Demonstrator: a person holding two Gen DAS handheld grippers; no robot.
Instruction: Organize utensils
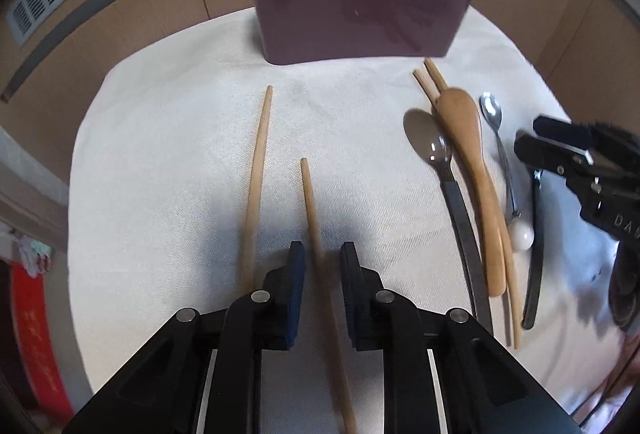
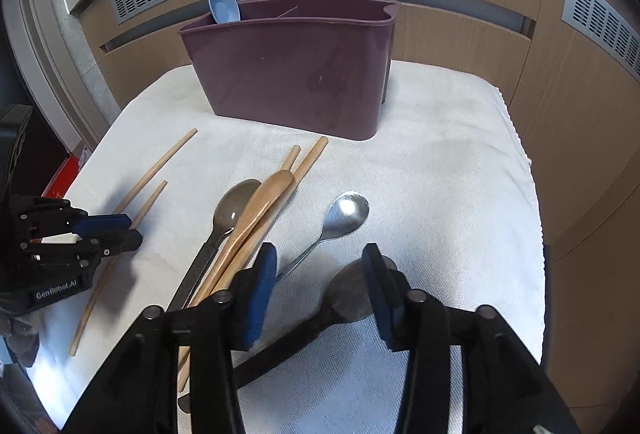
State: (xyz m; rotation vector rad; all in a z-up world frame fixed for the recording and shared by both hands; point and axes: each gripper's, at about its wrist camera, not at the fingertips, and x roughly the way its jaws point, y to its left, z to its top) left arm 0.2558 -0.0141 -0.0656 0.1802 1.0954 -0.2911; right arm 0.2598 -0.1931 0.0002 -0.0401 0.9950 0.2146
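1. Left wrist view: left gripper point(image 1: 322, 262) low over the white cloth point(image 1: 168, 153), jaws parted narrowly, straddling the nearer chopstick point(image 1: 316, 234) without visibly clamping it.
2. Just left of that, a second chopstick point(image 1: 258, 169), longer in view, lying apart and nearly parallel.
3. Further right, a cluster: dark-handled spoon point(image 1: 430, 143), wooden spoon point(image 1: 468, 157) resting across a crossed pair of chopsticks point(image 1: 426, 79), then a small metal spoon point(image 1: 493, 113) with a white knob at its handle end.
4. At the right edge, right gripper point(image 1: 532, 137), above a dark utensil handle.
5. Far centre, maroon utensil caddy point(image 1: 352, 13) upright on the cloth, a blue spoon tip poking from its left end.
6. Right wrist view: right gripper point(image 2: 320, 266) with jaws spread wide, nothing between the pads; a dark spoon point(image 2: 352, 298) lying beneath and between them, contact not discernible.
7. Just beyond, small metal spoon point(image 2: 346, 211), bowl up, handle running under the left pad.
8. Left of it, wooden spoon point(image 2: 256, 209) over the dark-handled spoon point(image 2: 234, 207) and the chopstick pair.
9. Far left, left gripper point(image 2: 120, 232) over the two loose chopsticks.
10. Far centre, caddy point(image 2: 288, 73) with the blue spoon point(image 2: 224, 5) standing in its left compartment.
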